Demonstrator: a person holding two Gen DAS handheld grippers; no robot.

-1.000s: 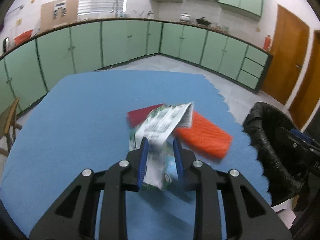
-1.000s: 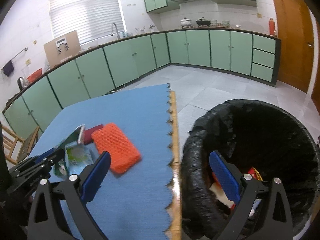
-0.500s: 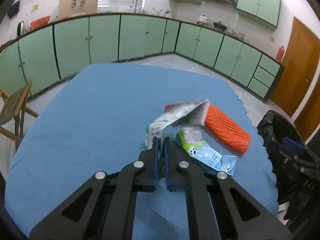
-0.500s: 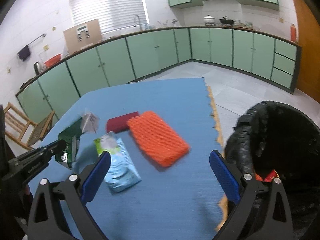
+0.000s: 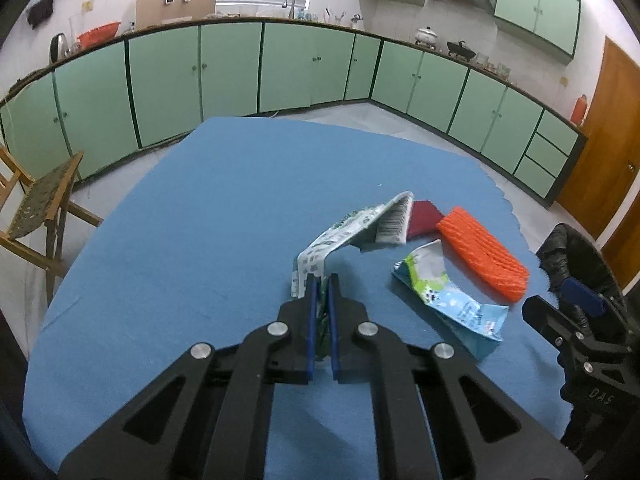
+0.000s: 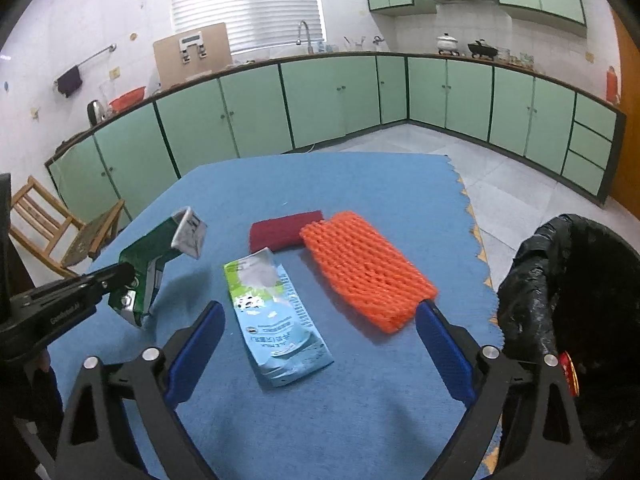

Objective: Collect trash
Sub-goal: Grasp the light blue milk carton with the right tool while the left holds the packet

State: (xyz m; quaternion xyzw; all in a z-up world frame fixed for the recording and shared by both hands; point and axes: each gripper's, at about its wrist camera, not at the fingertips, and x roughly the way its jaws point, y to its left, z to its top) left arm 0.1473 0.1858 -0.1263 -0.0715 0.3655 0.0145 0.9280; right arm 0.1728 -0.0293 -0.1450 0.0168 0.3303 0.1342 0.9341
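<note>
The left gripper (image 5: pixel 321 284), low centre of its frame, has just clamped shut on the green carton (image 5: pixel 352 228) and lifts it off the blue mat (image 5: pixel 200 220); one piece is secured for the bin (image 6: pixel 576 280) at far right. The right gripper (image 6: pixel 320 324) gapes empty over the blue pouch (image 6: pixel 276 320), orange net (image 6: pixel 364 272) beyond.

"DAS" on the right gripper (image 5: pixel 578 292)
</note>
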